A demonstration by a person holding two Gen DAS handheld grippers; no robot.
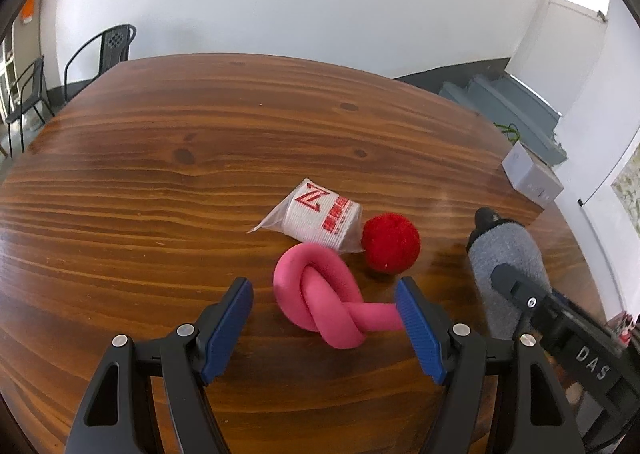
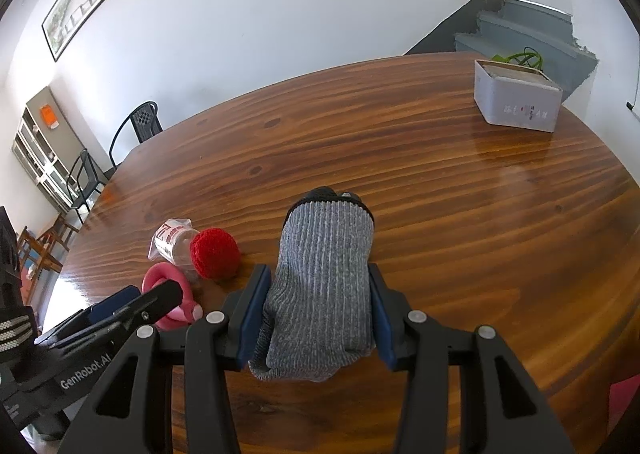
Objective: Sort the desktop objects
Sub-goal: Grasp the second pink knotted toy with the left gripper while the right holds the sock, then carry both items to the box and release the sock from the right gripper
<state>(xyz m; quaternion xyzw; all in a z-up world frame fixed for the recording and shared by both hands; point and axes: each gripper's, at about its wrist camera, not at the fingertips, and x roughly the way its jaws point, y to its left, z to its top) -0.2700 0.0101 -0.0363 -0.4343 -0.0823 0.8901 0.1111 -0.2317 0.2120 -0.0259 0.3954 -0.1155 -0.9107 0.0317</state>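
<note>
Right tool (image 2: pixel 316 306): your pads were pressed on both flanks of the grey knit sleeve (image 2: pixel 324 286), which covered something with a dark cap showing at its far end.
Left tool (image 1: pixel 324 318): it stood wide with nothing gripped — the pink knotted tube (image 1: pixel 320 302) lay between the blue pads, its tail end touching or just beside the right-hand pad.
Grey knit sleeve: soft ribbed fabric over what you could judge to be a stiff body; the knit should give good friction but may slide on what it covers, so a mid-body grip suited it.
Pink knotted tube: it looked light, rubbery and springy; the thick knot was the place to take hold, not the loose tail.
Red woolly ball (image 1: pixel 391 244): just beyond the knot, touching the wrapped white roll (image 1: pixel 320 220); it looked soft and light, and would likely roll if you nudged it.
Wrapped white roll: its clear film looked slippery — take it across the body, not by the loose film.
Surface (image 1: pixel 160 174): glossy brown wood, smooth, so things could skid.
Grey box (image 2: pixel 516 98): far right corner, well apart from the cluster.
Room: white walls, black chairs (image 1: pixel 108 46), grey stairs (image 2: pixel 520 30) and a framed picture (image 2: pixel 78 2).
</note>
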